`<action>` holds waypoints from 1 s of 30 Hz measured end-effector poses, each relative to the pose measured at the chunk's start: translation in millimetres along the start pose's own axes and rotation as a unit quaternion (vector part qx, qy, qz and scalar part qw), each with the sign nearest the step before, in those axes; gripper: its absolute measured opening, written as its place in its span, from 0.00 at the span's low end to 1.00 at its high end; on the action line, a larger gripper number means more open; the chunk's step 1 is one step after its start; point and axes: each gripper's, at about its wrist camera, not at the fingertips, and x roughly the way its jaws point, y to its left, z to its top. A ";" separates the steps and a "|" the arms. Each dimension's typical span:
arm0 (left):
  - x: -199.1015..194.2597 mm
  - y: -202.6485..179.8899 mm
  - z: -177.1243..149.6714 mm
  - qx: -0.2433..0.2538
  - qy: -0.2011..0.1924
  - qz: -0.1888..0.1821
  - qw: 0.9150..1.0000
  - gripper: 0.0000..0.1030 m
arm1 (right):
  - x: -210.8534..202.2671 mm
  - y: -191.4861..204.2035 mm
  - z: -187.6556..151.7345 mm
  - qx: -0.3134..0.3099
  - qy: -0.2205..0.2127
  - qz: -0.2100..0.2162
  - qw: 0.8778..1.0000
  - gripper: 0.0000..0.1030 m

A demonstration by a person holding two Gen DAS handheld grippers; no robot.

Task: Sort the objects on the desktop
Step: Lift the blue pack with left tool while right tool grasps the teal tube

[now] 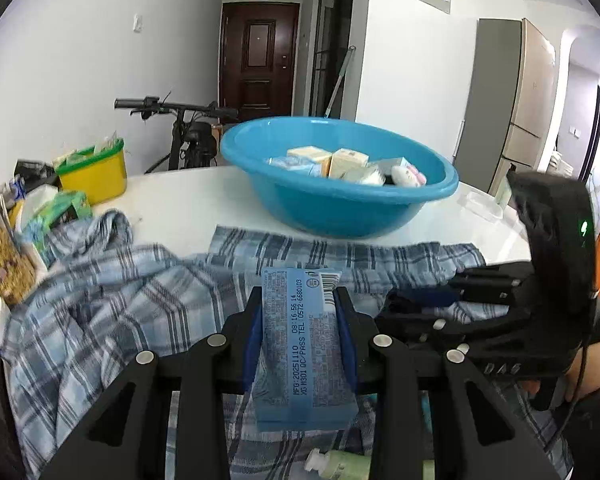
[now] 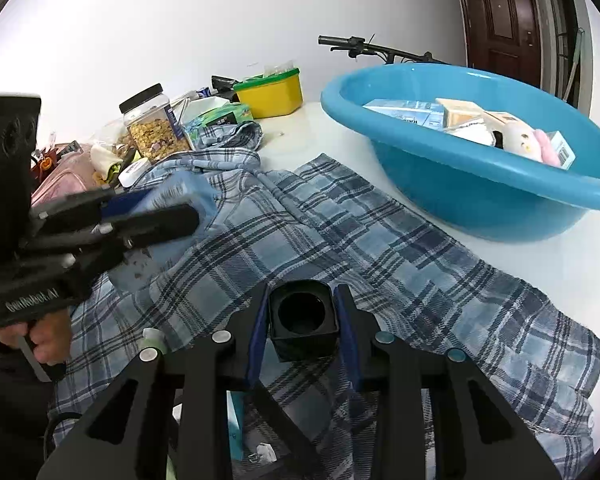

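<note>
L gripper (image 1: 300,300) clamps blue tissue pack (image 1: 302,344), soft printed plastic, rectangular; long axis runs along the fingers, far end pointing toward blue basin (image 1: 352,208). Pack held above plaid cloth (image 1: 112,288).

R gripper (image 2: 303,312) closed on black square holder (image 2: 303,320), matte, round bore facing the camera, pads on both flat sides, just over the cloth.

Basin: smooth plastic, round, on white table (image 1: 180,200), holds boxes + plush.
</note>
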 end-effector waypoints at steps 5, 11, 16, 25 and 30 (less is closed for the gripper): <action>-10.1 -13.1 36.9 0.022 -0.023 0.008 0.999 0.34 | -4.6 -2.1 1.5 0.002 -0.012 -0.001 1.000 0.29; -12.8 -34.5 98.2 0.038 -0.065 0.009 0.997 0.34 | -5.0 -8.5 0.9 0.010 -0.013 -0.013 1.000 0.29; 2.9 -54.3 136.5 0.064 -0.091 0.020 0.994 0.34 | -6.5 -11.6 0.5 0.017 -0.018 -0.009 1.000 0.29; 57.4 -57.4 154.2 0.058 -0.063 0.007 0.996 0.34 | -3.8 -16.4 0.4 0.027 -0.017 0.001 0.999 0.29; 74.2 -57.4 148.5 0.074 -0.047 0.025 0.996 0.34 | -2.7 -13.2 -0.3 0.020 -0.013 0.005 1.000 0.28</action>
